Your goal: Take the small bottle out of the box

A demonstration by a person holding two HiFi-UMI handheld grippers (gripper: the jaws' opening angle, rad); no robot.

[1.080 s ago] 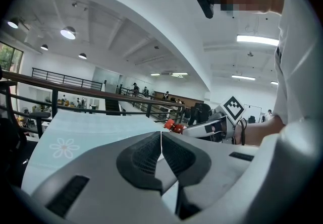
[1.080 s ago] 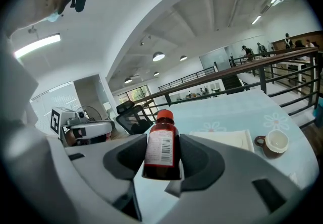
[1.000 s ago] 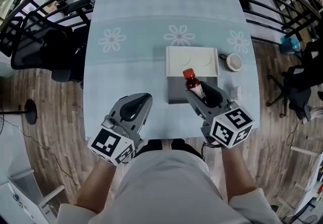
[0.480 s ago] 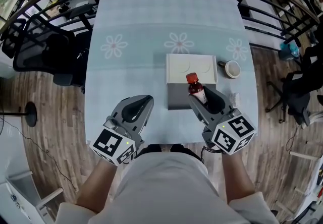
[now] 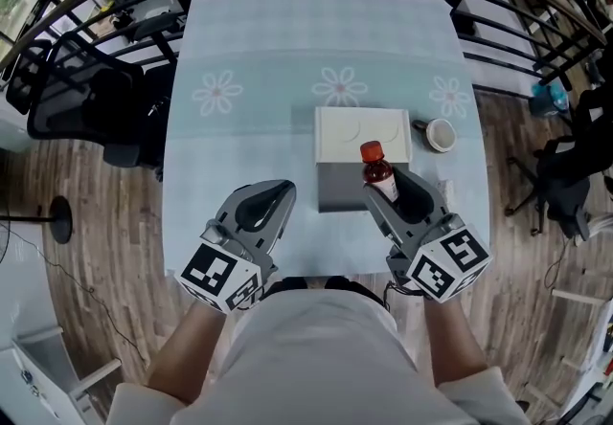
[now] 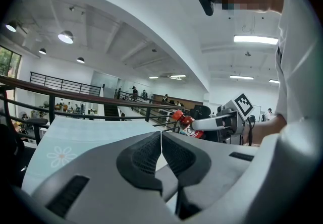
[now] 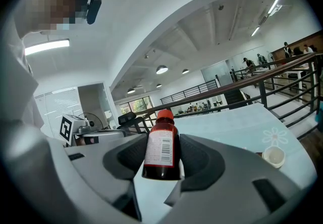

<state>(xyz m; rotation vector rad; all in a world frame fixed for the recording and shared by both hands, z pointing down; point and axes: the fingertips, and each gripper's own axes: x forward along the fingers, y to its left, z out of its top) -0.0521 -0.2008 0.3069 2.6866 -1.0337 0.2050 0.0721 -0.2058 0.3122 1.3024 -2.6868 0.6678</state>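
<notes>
Drawn slightly nearer the person, the right gripper [image 5: 385,186] grasps the small bottle [image 7: 162,140] by its body, above the box [image 5: 340,138]. Left gripper [image 6: 161,143] hangs clenched, empty. The tilted bottle could slip if the grip loosens.

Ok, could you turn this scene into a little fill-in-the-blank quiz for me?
The right gripper is shut on a small brown bottle with a ____ cap.
The left gripper has its jaws ____, with nothing between them.
The small round white cup stands on the light blue flowered table at the ____ side of the white and grey box.
Missing words: red; shut; right.
</notes>
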